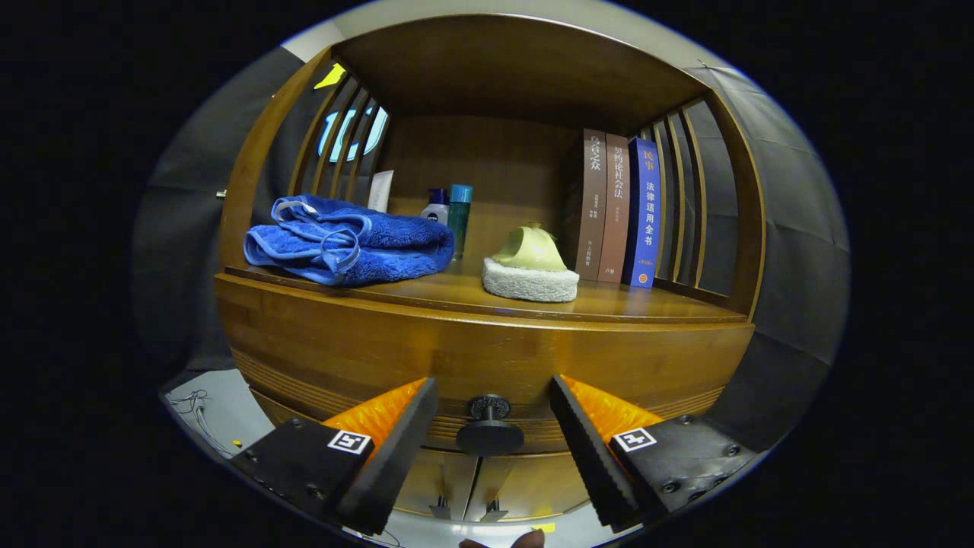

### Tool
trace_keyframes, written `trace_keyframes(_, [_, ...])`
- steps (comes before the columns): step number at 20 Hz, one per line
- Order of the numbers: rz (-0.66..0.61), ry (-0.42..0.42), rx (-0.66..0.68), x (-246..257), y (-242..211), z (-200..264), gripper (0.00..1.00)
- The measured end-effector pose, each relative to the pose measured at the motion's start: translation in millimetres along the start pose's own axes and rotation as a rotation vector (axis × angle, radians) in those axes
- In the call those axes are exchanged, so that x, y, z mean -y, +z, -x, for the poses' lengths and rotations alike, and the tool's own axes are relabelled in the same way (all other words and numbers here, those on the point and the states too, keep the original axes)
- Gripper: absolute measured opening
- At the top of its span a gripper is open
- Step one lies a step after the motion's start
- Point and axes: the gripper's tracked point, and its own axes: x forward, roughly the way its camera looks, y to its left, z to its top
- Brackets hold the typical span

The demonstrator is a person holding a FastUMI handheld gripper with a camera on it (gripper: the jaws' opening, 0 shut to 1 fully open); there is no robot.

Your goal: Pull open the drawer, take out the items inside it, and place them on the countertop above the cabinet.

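Our claw [491, 415] stands wide open before the closed drawer [487, 358], its knob [489, 428] between the fingers.

We see the two fingers spread well apart, holding nothing, with the dark round knob sitting in the gap between them and touched by neither. The drawer front is flush with the wooden cabinet [304, 342], so whatever lies inside is hidden from us. Beyond the fingers, on the tabletop [624, 301] above the drawer, a folded blue towel [346, 240] lies to one side, a pale green scrubber on a white pad [530, 270] sits near the middle, and three upright books [620, 209] lean by the slatted side. Two small bottles [449, 209] stand at the back, behind the towel.
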Motion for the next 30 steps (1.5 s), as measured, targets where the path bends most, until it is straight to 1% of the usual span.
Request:
trace_keyframes(3, [-0.009, 0.013, 0.002, -4, 8, 4, 1.0])
trace_keyframes(5, [-0.021, 0.029, 0.021, -10, 22, 17, 1.0])
trace_keyframes(8, [-0.007, 0.041, 0.073, -16, 45, 47, 1.0])
trace_keyframes(12, [-0.037, 0.068, 0.105, -25, 87, 89, 1.0])
trace_keyframes(18, [-0.06, 0.061, 0.152, -18, 140, 142, 0.99])
trace_keyframes(23, [-0.064, 0.037, 0.149, -3, 171, 155, 0.99])
trace_keyframes(30, [-0.058, 0.02, 0.184, 4, 198, 165, 0.99])
